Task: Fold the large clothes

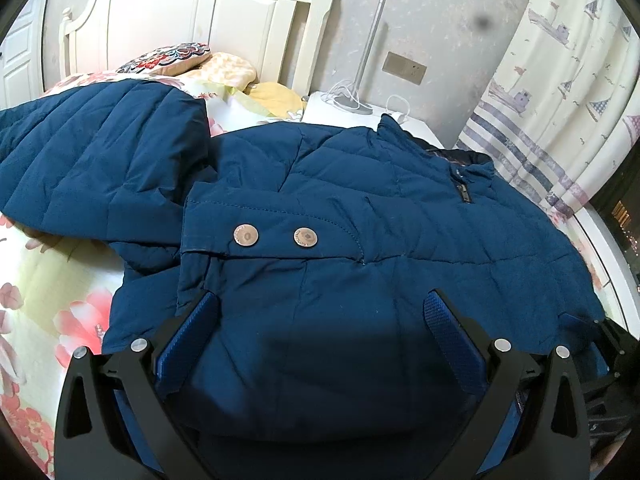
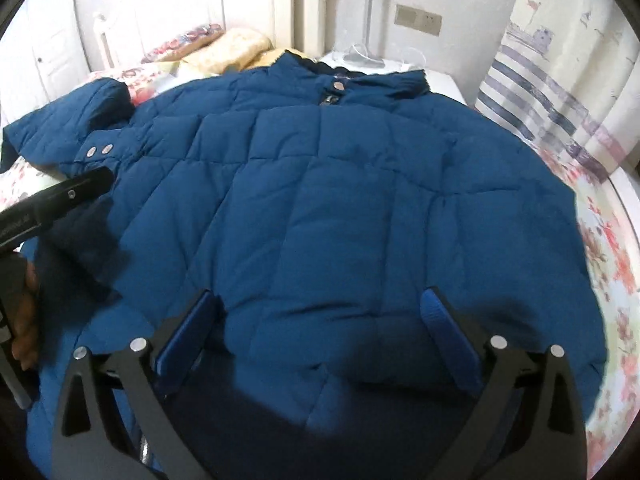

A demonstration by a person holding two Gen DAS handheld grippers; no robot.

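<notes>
A dark blue quilted jacket (image 2: 340, 208) lies front-up on the bed, with its collar (image 2: 340, 76) at the far end and its zip closed. One sleeve (image 1: 100, 152) is folded in across the left side, its cuff tab showing two copper snaps (image 1: 246, 236). My left gripper (image 1: 320, 300) hovers open over the jacket's lower part below that cuff, jaws wide, fabric beneath them and nothing pinched. My right gripper (image 2: 320, 296) is open wide above the lower middle of the jacket body. The left gripper's black finger (image 2: 76, 192) reaches in from the left, beside the snaps (image 2: 98, 151).
A floral bedsheet (image 1: 60, 280) lies under the jacket, with pillows (image 1: 224, 68) by the white headboard (image 1: 180, 12). A white nightstand (image 1: 352, 114) with a lamp and cables stands behind the collar. A boat-print curtain (image 1: 560, 92) hangs on the right. A hand (image 2: 24, 320) shows at the left edge.
</notes>
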